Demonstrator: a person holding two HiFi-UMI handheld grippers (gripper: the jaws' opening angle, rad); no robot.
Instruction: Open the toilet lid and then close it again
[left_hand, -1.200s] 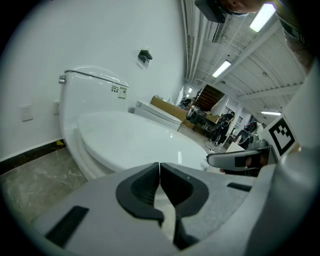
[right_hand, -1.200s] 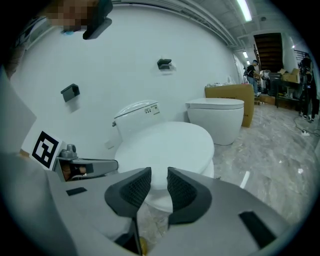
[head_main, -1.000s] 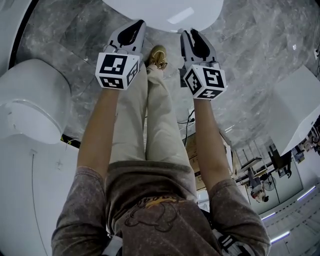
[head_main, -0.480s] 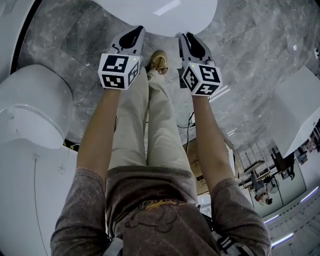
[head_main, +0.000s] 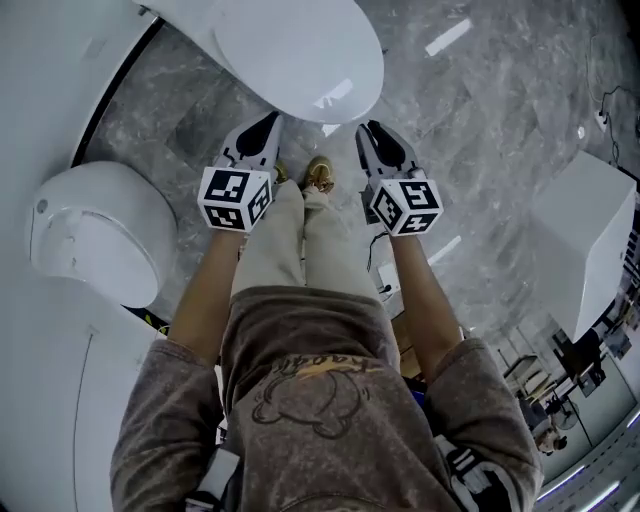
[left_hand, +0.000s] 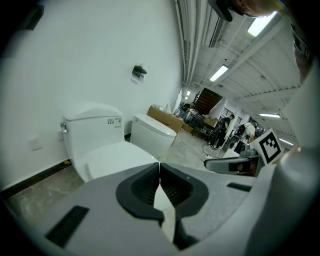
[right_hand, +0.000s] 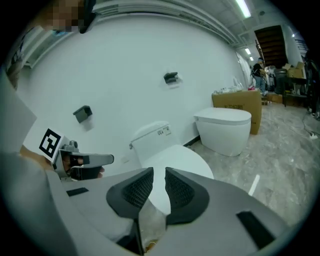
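The white toilet (head_main: 300, 55) stands ahead of me with its lid (left_hand: 117, 160) down flat over the bowl, tank (right_hand: 150, 137) against the wall. Both grippers hover side by side in front of the lid's front edge, touching nothing. My left gripper (head_main: 272, 122) is shut, its pads (left_hand: 150, 182) meeting with nothing between them. My right gripper (head_main: 370, 128) stands open by a narrow gap, also with nothing in it; in the right gripper view the lid shows through that gap (right_hand: 160, 172). Each gripper sees the other beside it: the right gripper (left_hand: 230, 164) and the left gripper (right_hand: 85, 162).
A second white toilet (right_hand: 225, 130) stands to the right of the first, with a cardboard box (right_hand: 237, 105) behind it. Another white fixture (head_main: 100, 230) sits at my left and a white unit (head_main: 585, 240) at my right. My shoe (head_main: 318, 175) rests on the grey marble floor.
Both grippers have risen together and now sit clear of the lid's front edge. The whole closed lid has come into the head view.
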